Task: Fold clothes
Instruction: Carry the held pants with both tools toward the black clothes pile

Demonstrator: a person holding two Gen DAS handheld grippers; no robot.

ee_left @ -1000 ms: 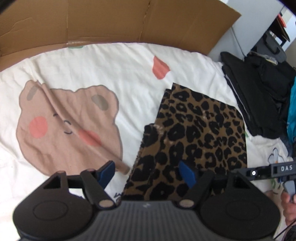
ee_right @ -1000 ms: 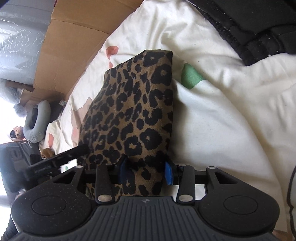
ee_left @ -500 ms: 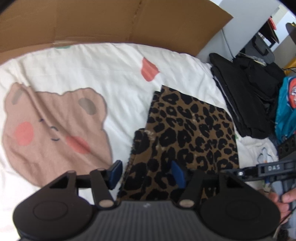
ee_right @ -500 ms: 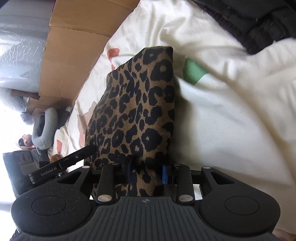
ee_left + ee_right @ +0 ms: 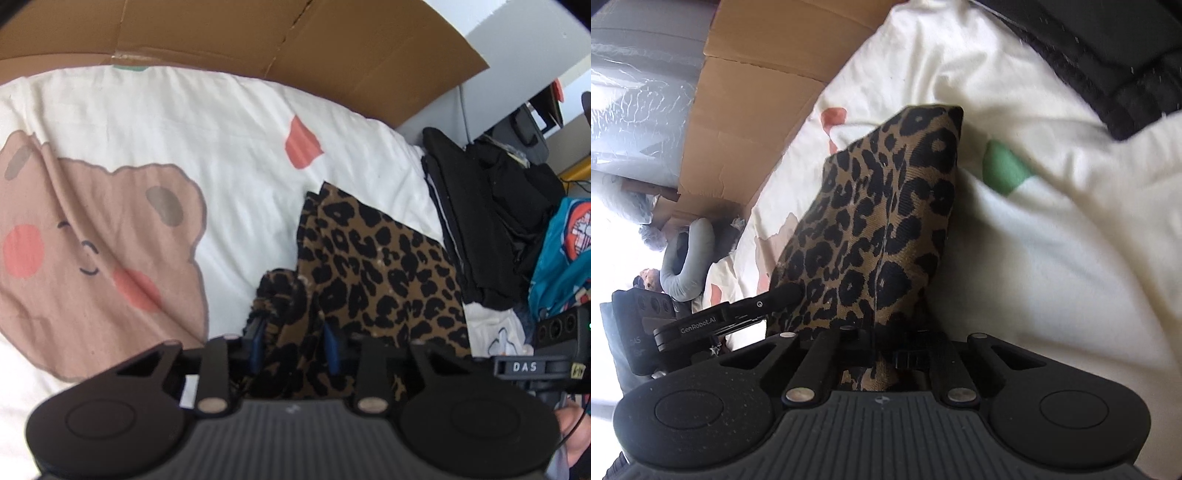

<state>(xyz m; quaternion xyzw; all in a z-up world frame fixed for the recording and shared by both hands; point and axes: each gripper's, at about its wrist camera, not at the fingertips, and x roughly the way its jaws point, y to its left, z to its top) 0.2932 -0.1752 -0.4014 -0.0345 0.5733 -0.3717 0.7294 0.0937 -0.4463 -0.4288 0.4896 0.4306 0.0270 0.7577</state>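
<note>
A folded leopard-print garment [image 5: 380,266] lies on a white bedsheet [image 5: 221,129]. My left gripper [image 5: 294,349] sits at its near left corner, and the blue pads [image 5: 256,347] squeeze a bunched, raised edge of the cloth. In the right wrist view the same garment [image 5: 886,221] runs away from me. There my right gripper [image 5: 882,354] is shut on its near edge, and the cloth hides the pads. The other tool shows at the side of each view: the right one [image 5: 532,365], the left one [image 5: 720,321].
A brown bear print [image 5: 92,258] covers the sheet's left side. A cardboard sheet [image 5: 258,37] stands behind the bed. Black clothes [image 5: 480,229] are piled at the right edge, with a teal item [image 5: 565,251] beyond. A grey neck pillow [image 5: 687,258] lies far off.
My left gripper has moved onto the garment's near left corner, and its fingers have come together on the cloth, which now bunches up. The right gripper's fingers have shut tighter on the near edge.
</note>
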